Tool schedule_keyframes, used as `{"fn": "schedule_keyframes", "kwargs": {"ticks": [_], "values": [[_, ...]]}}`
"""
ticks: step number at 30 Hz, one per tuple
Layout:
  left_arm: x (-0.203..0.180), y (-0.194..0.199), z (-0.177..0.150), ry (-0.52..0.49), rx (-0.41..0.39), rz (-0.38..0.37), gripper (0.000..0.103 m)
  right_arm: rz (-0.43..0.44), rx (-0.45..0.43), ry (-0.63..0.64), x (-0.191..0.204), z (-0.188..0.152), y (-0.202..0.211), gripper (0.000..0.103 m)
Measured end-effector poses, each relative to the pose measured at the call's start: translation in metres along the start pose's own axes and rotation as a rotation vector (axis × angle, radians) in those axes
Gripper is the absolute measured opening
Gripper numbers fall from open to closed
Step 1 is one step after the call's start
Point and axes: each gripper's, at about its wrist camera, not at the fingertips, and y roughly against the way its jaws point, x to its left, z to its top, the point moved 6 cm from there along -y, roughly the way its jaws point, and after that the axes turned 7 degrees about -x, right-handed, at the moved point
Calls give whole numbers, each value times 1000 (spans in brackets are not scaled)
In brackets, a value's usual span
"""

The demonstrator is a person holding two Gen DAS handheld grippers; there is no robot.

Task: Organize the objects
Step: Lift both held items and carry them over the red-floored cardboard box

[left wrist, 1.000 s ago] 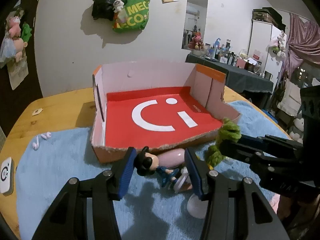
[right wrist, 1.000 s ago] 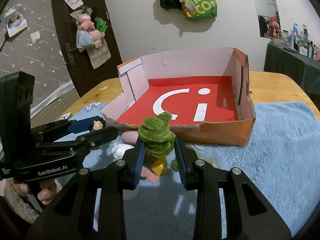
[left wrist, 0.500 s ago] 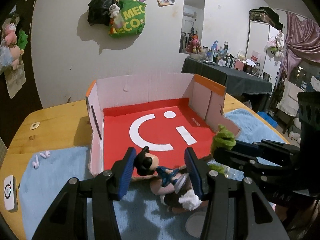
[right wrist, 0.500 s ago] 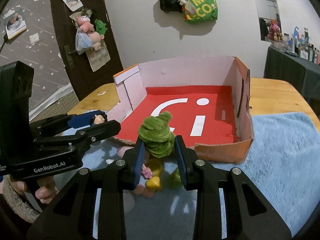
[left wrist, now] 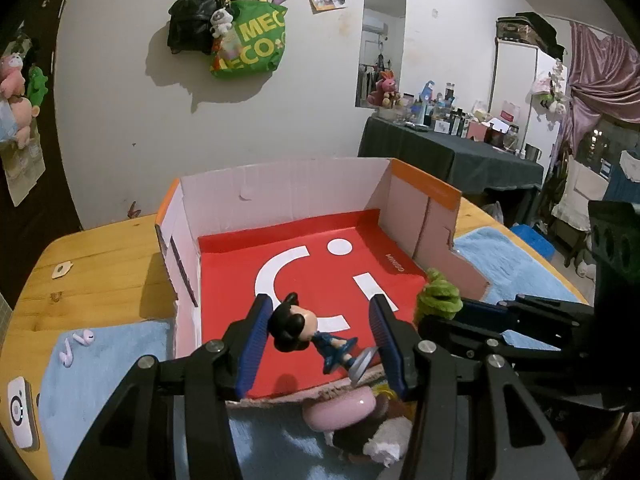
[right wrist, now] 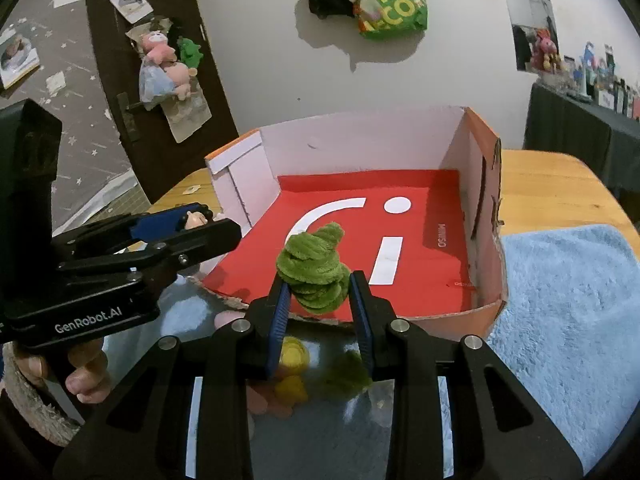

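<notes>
Over the near edge of the box (left wrist: 280, 200), both grippers hover with toys clamped. The left gripper (left wrist: 318, 346) holds a doll (left wrist: 296, 326) lying sideways between its pads, black-haired head toward 9 o'clock, feet and round base toward 3 o'clock, above the red floor near the front wall. The right gripper (right wrist: 318, 308) pinches a green fuzzy toy (right wrist: 314, 266) by its lower part, narrow grip, the top sticking out toward 12 o'clock over the box floor.

Risks: the doll is gripped end to end, at head and base, so it looks likely to pivot or slip out, landing on the torn front lip or back on the blue mat (left wrist: 112, 364). The fuzzy toy is soft, so the pads may compress it and lose hold, or it snags on a pad at release. The two grippers sit just beside each other, right one at 3 o'clock of the left; a sideways move could knock them together. A low pass could catch the ragged front wall and shove the box across the bench (left wrist: 100, 264).

Pose: both grippers point forward and slightly down toward the box floor. A hand (right wrist: 86, 372) shows under the left gripper in the right view. More toys lie on the mat below, including a pink one (left wrist: 340, 412), still outside the box.
</notes>
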Motion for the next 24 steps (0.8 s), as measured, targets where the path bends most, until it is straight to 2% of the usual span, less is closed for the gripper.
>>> {"fn": "schedule_keyframes", "kwargs": {"ticks": [24], "values": [[18, -50, -8, 21, 102, 37, 52, -7, 72, -26, -15, 8, -38, 29]]}}
